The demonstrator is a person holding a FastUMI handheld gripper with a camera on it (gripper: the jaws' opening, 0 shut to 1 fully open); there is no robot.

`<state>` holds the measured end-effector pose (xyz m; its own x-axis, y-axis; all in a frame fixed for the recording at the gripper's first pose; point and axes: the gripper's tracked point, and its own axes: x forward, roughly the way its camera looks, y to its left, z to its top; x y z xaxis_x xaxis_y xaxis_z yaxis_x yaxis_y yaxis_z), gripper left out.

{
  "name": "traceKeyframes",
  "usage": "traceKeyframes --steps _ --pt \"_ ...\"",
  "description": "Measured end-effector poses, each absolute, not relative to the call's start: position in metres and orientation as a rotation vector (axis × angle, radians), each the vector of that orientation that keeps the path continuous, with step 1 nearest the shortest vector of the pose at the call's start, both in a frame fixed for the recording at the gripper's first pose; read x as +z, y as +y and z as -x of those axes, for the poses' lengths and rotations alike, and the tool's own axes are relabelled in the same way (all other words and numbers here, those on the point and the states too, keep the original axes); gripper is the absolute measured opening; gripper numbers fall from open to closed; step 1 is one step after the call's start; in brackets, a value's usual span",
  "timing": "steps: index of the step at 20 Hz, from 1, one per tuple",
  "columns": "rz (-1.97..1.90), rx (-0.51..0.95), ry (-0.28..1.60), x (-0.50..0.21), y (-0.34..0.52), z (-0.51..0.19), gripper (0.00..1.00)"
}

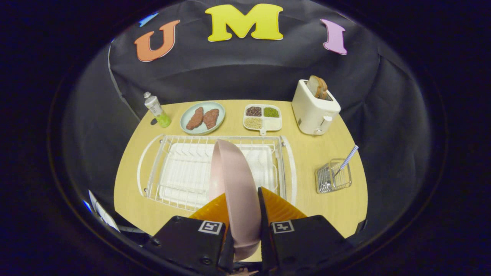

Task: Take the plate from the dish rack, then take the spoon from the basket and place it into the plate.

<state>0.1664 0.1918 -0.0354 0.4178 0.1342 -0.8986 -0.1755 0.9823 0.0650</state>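
A light wooden table point(337, 207) carries everything, backed by the booth's black cloth wall. The largest thing on it is the white wire dish rack point(168, 172), lying crosswise just ahead of the gripper point(242, 205). The pink plate point(236, 184) stands on edge between the two fingers, both pressing on its faces, so the gripper is clamped on the plate; its long axis runs away from the camera, the far rim reaching over the middle of the rack and pointing toward the back of the table. Beyond the rack on the right stands a white toaster point(314, 109) with bread slices sticking up from its slot. At the back left sits a pale green dish point(202, 118) with two pieces of meat, and beside it a white divided tray point(263, 117) of grains. To the right of the rack, well apart from the fingers, is the small wire basket point(333, 180); the spoon point(345, 163) leans in it, handle tilted up and to the right. A small bottle point(156, 110) stands at the far left corner.
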Motion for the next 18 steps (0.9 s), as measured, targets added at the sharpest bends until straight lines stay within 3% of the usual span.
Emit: traceKeyframes --steps 8,18 --pt "-0.224 0.287 1.193 -0.114 0.153 -0.061 0.33" --pt "-0.439 0.375 1.289 -0.171 0.179 -0.043 0.34"
